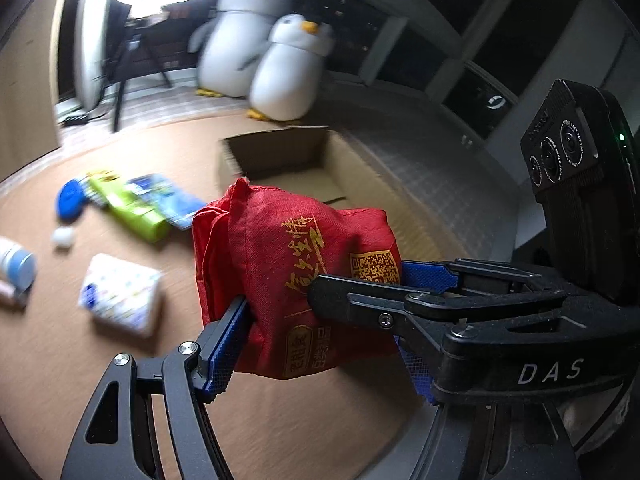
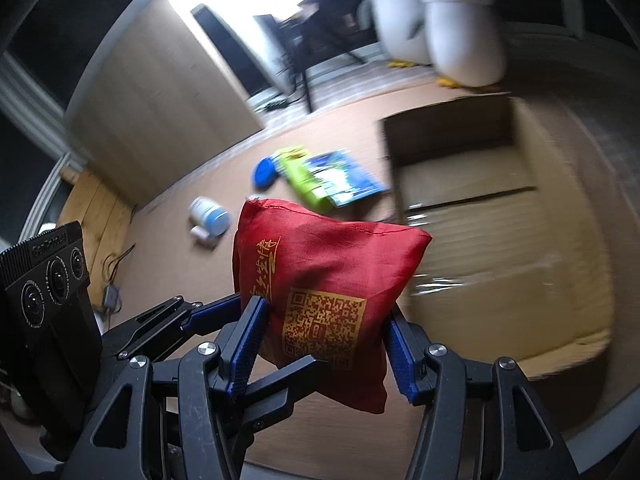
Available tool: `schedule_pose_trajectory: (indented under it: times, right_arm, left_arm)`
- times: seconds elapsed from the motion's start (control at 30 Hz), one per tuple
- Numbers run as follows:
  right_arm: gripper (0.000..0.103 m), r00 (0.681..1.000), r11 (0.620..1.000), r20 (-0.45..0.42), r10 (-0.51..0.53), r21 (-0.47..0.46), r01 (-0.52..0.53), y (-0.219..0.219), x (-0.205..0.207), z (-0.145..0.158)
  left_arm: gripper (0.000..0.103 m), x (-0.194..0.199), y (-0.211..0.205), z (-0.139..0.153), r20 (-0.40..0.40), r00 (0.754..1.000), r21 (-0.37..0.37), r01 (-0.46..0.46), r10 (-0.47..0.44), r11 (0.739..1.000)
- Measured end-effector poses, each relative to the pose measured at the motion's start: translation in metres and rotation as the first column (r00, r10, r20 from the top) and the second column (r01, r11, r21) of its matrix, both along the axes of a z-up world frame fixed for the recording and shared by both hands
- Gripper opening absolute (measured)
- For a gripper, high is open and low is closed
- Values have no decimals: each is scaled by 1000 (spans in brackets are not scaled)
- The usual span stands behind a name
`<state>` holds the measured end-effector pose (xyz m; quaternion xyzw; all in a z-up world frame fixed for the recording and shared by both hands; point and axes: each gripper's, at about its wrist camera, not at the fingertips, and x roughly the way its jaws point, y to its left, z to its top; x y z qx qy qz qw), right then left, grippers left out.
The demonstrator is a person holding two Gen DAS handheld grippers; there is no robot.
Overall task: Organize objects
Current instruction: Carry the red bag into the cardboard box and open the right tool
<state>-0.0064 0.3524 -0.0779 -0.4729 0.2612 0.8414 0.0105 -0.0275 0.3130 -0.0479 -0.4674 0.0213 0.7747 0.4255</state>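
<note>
A stuffed red cloth bag with gold writing and a QR code hangs above the brown floor, held by both grippers. My left gripper is shut on it from below. My right gripper is shut on its sides in the right wrist view, where the bag fills the centre. The right gripper's fingers cross the bag in the left wrist view. An open cardboard box lies just behind the bag; it also shows at right in the right wrist view.
On the floor at left lie a blue disc, a green pack, a blue packet, a white tissue pack, a white ball and a white jar. Two plush penguins stand behind the box.
</note>
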Motion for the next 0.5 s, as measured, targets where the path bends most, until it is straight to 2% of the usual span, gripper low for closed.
schedule_pose_trajectory:
  times: [0.23, 0.5]
  right_arm:
    - [53, 995, 995, 0, -98, 17, 98, 52, 23, -1]
    - [53, 988, 987, 11, -156, 43, 155, 86, 36, -3]
  left_arm:
    - [74, 8, 55, -4, -2, 998, 0, 66, -66, 998]
    - [73, 13, 84, -7, -12, 996, -8, 92, -92, 996]
